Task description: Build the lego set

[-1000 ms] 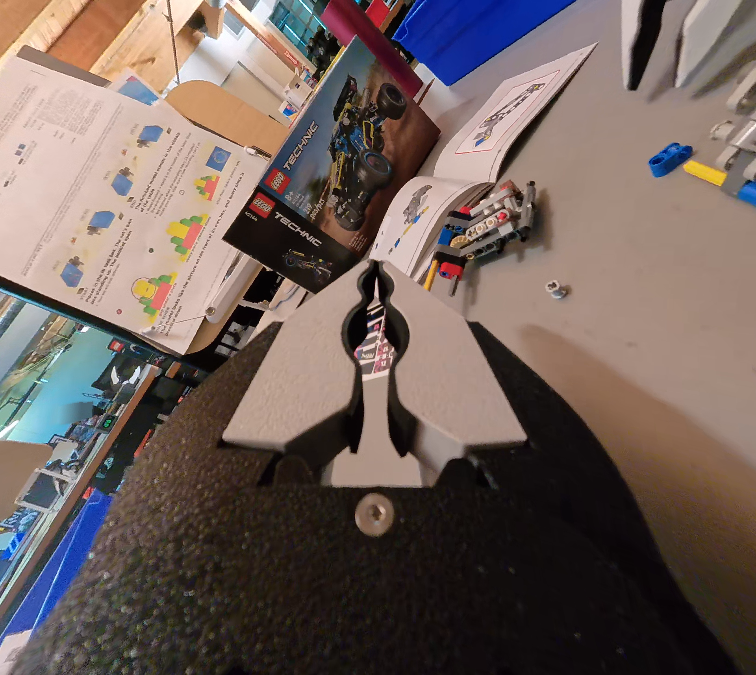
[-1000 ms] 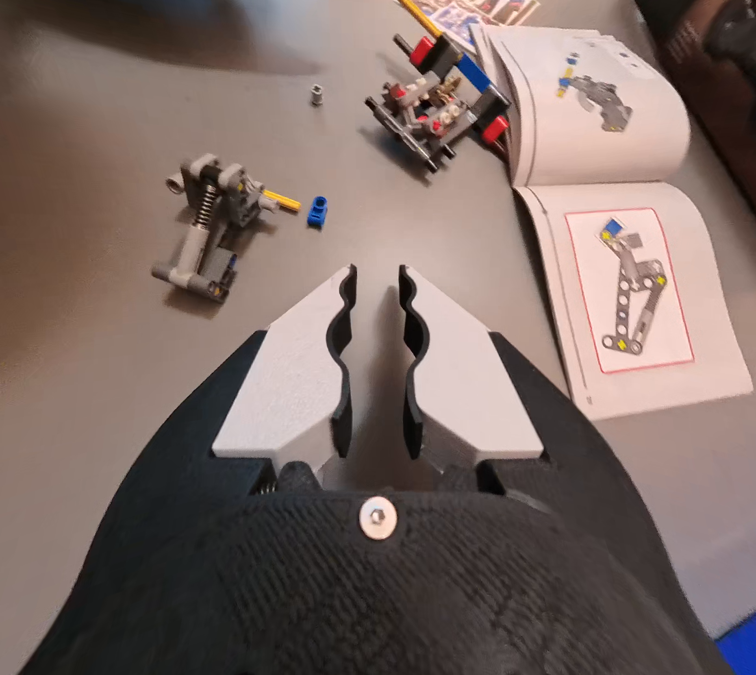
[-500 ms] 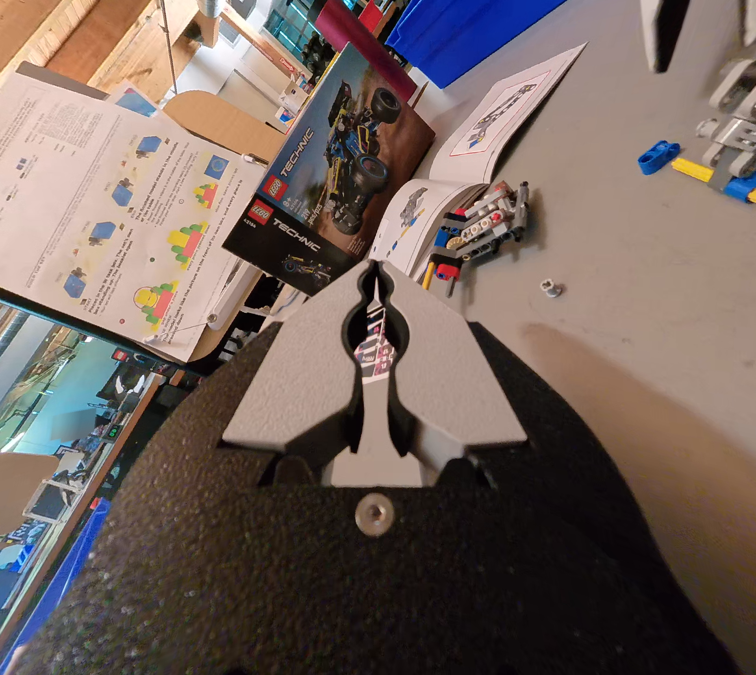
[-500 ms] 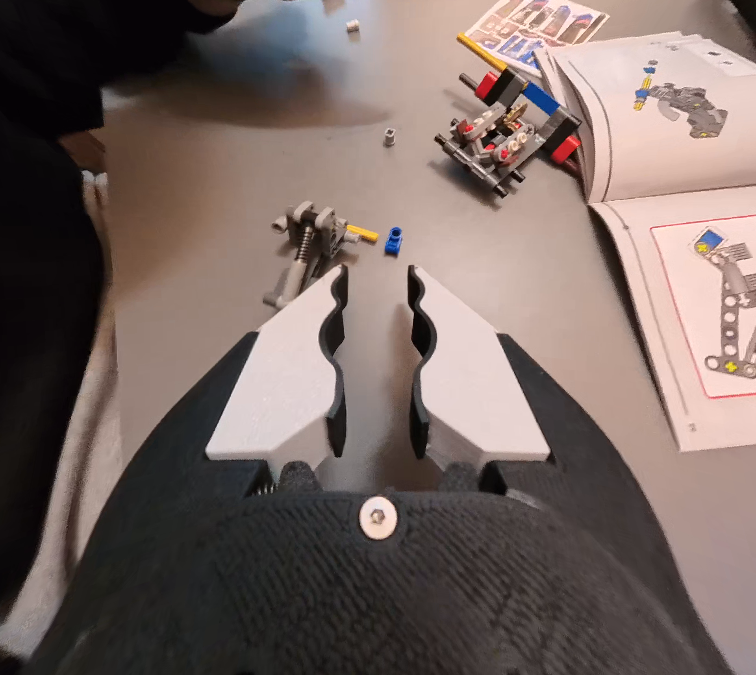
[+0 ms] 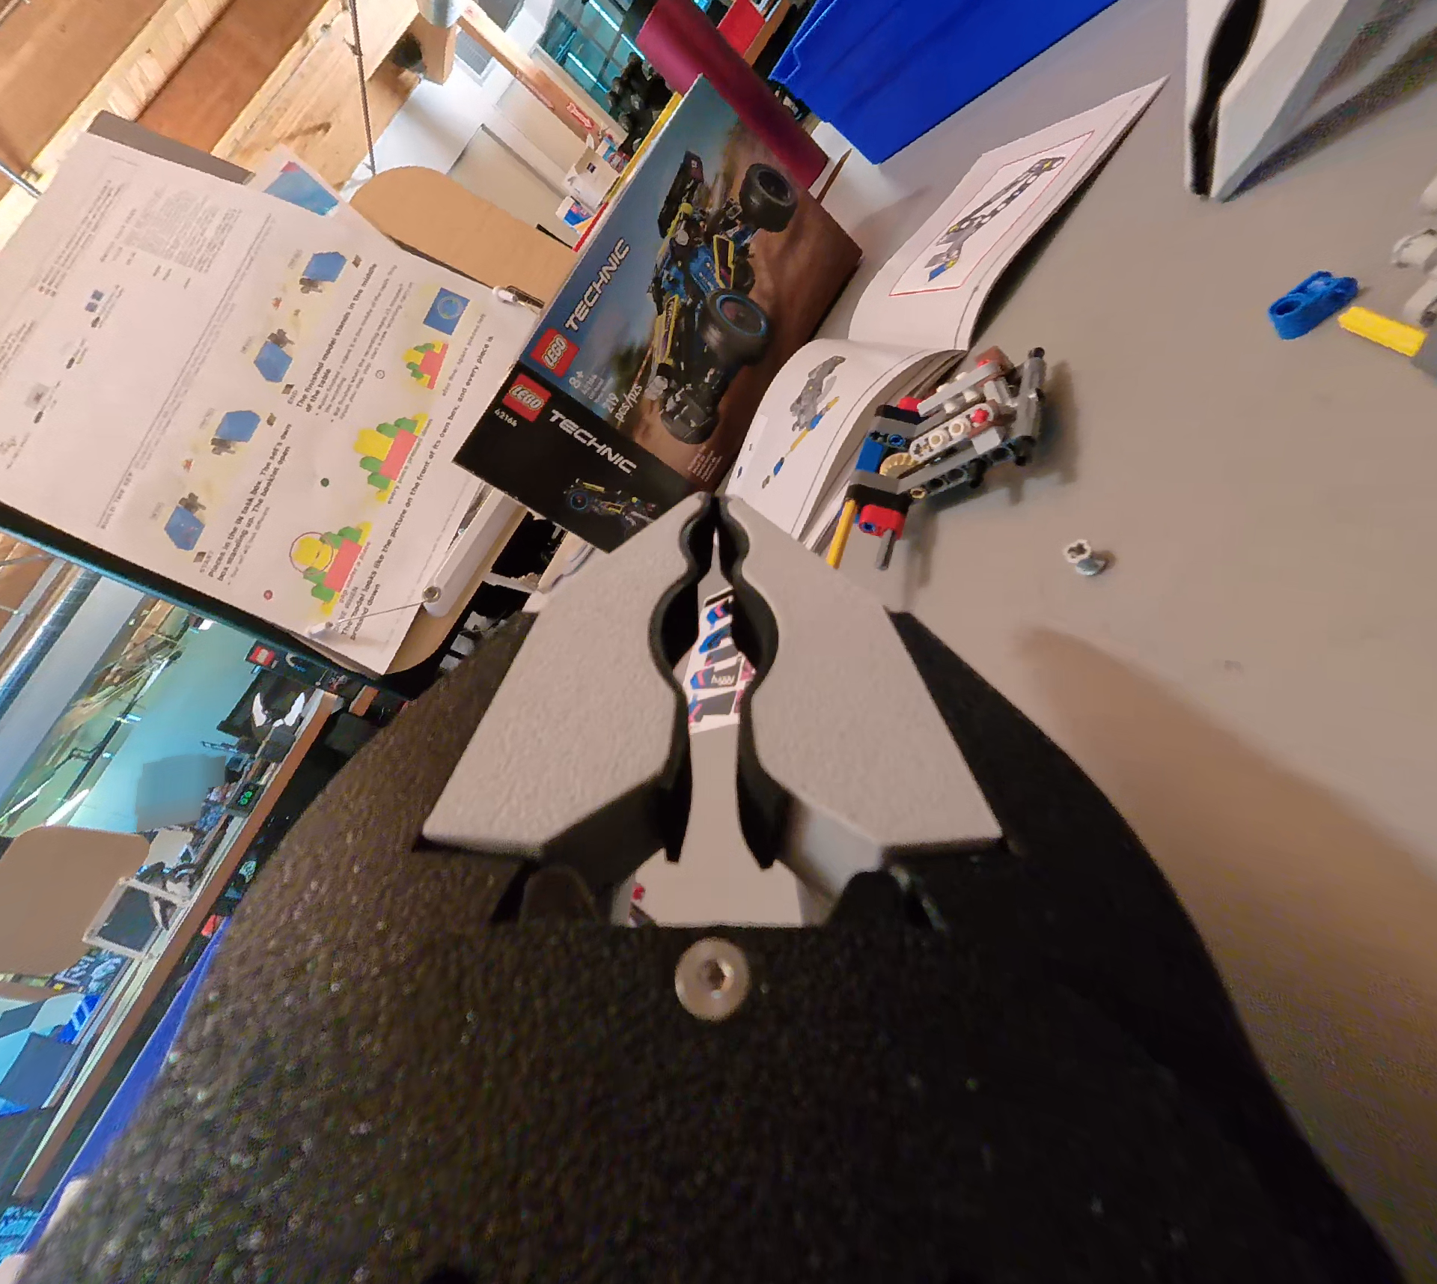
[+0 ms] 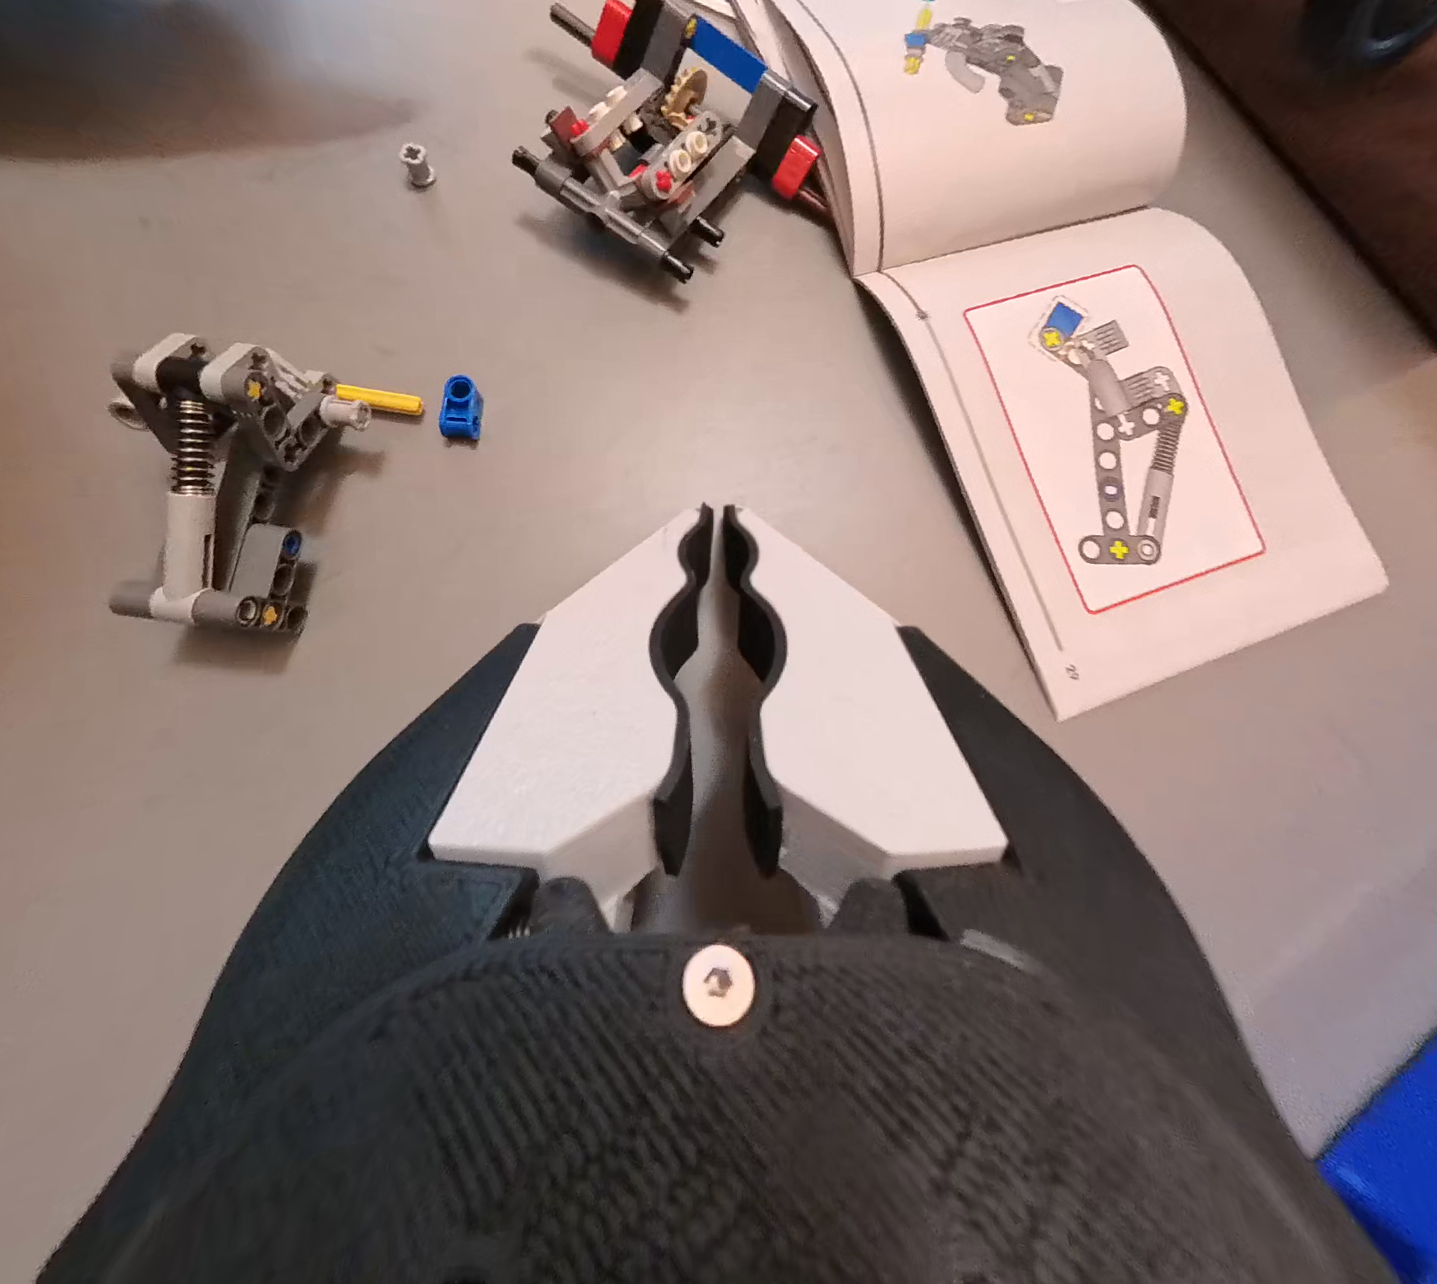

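Hovering empty, right gripper [image 6: 717, 517] fingers nearly pressed together; shock-absorber piece [image 6: 214, 480] lies up-left, long axis pointing away. Left gripper [image 5: 714, 517] fingers pressed together too.

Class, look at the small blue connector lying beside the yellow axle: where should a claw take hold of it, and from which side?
Grip the blue connector across its two flat side faces, coming straight down from above. It lies loose on the grey table, apart from the yellow axle, with room on both sides for the fingers.
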Action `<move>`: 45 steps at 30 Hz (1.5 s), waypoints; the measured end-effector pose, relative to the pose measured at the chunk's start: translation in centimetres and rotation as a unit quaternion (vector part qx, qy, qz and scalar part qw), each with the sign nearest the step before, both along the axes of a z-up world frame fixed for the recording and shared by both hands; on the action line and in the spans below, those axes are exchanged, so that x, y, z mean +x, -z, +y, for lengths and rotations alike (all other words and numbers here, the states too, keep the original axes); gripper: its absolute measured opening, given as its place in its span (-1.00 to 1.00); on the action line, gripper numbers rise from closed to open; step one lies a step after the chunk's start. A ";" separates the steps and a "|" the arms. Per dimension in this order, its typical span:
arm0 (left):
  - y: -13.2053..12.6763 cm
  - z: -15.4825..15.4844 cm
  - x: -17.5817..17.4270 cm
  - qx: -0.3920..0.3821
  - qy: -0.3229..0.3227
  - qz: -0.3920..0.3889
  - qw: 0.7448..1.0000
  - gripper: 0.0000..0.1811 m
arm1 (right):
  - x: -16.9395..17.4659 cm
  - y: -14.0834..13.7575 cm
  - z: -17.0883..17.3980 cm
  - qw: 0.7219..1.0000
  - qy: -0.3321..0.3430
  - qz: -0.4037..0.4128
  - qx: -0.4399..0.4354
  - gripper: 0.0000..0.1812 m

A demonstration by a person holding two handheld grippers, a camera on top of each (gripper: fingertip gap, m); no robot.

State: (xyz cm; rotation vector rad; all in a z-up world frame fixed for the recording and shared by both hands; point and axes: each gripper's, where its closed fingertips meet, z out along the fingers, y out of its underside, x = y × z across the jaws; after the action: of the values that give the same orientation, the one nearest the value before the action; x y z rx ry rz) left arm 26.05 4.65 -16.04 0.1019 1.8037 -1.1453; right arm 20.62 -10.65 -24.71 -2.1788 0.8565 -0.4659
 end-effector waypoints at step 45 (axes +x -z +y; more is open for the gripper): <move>1.6 -0.9 -0.8 0.061 0.020 -0.020 0.998 -1.00 | 0.4 0.1 0.4 1.000 -0.014 0.008 0.012 -1.00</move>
State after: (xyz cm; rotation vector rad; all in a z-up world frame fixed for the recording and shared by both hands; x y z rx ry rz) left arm 25.30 3.75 -17.62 0.2331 1.8426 -1.0535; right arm 21.04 -10.25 -24.79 -2.1732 0.8356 -0.4227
